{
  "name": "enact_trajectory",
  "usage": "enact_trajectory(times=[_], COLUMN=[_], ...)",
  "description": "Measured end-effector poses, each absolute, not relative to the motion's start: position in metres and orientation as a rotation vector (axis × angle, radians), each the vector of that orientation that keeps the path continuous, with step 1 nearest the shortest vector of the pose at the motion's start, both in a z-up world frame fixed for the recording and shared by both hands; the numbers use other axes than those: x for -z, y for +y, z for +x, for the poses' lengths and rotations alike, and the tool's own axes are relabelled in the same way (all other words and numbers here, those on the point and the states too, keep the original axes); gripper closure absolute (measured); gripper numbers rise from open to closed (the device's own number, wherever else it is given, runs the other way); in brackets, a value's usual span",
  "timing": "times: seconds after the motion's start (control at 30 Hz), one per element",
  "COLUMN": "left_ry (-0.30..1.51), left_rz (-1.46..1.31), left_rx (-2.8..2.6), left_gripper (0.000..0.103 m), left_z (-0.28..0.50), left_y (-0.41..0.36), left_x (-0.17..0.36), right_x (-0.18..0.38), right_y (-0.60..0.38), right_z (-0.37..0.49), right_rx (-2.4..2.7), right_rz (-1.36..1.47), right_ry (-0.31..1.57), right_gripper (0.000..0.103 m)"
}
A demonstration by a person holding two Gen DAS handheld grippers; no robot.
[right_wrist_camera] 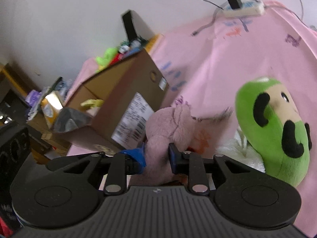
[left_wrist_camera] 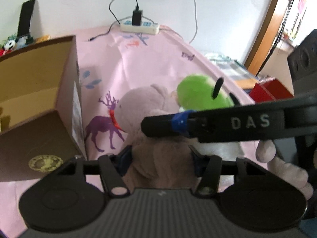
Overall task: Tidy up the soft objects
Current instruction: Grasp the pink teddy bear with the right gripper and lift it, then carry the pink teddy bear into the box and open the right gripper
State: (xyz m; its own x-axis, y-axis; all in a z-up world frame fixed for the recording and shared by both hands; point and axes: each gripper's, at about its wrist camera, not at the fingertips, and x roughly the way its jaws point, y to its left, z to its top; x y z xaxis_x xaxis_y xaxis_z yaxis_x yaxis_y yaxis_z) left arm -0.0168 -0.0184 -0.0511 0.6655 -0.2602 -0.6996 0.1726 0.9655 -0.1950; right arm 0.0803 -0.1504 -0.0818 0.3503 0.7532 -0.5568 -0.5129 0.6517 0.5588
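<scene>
Both tools are gripping the pink plush toy (right_wrist_camera: 168,123) at lower centre of each view.
Left tool (left_wrist_camera: 160,156) and right tool (right_wrist_camera: 156,156) are pinching its light, squashy body; taking thick stuffing is likely holding best.

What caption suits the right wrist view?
Right claw clamps pale pink plush toy beside green plush toy, near open cardboard box.

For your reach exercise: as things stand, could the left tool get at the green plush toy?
Probably not directly. The pink plush toy lies between the left tool fingers, and the right tool crosses in front of the green plush toy beyond.
</scene>
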Motion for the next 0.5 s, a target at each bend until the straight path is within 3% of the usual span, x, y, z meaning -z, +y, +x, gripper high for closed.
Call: enact_trajectory(times=[0.5], left_ry=[0.626], left_rz=[-0.143], left_rx=[0.213], left_gripper=[0.047], left_z=[-0.049], left_y=[0.000], left_x=[-0.012], right_x=[0.030], right_y=[-0.151], right_z=[0.056], right_rx=[-0.996], right_rz=[0.294], right_ry=[0.592], right_gripper=[0.095])
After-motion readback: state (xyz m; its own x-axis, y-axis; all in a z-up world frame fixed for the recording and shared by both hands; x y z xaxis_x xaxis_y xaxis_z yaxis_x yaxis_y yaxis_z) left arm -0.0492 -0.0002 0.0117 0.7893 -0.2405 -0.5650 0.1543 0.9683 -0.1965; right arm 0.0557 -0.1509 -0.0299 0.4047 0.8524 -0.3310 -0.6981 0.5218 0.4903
